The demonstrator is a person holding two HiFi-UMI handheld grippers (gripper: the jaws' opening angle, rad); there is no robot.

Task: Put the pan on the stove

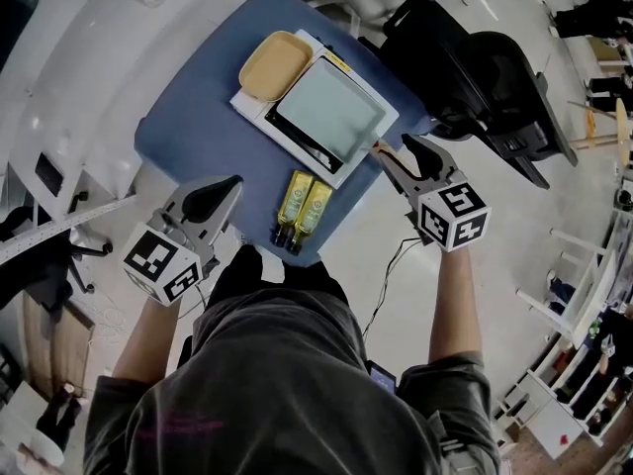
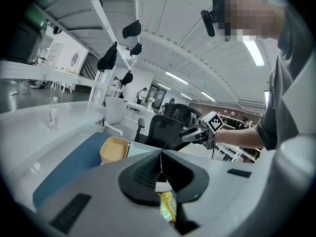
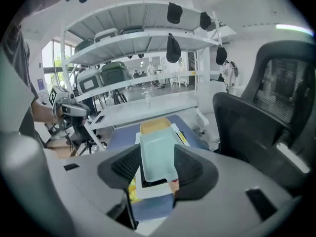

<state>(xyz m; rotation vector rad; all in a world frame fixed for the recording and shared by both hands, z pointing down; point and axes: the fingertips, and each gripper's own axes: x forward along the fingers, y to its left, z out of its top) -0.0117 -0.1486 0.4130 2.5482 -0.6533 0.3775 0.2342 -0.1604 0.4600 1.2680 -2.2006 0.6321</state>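
A pale green square pan (image 1: 331, 112) sits on the black top of a white stove (image 1: 287, 139) in the middle of the blue table (image 1: 193, 132). Its brown handle (image 3: 171, 182) points toward my right gripper (image 1: 396, 152). That gripper hovers at the table's right edge, open, with its jaws either side of the handle end and not closed on it. In the right gripper view the pan (image 3: 157, 157) fills the gap between the jaws. My left gripper (image 1: 229, 184) hangs at the table's near left corner, shut and empty.
A yellow dish (image 1: 274, 64) lies against the stove's far corner. Two yellow bottles (image 1: 302, 206) lie side by side at the table's near edge. A black office chair (image 1: 485, 77) stands right of the table. White shelving (image 3: 143, 38) runs behind it.
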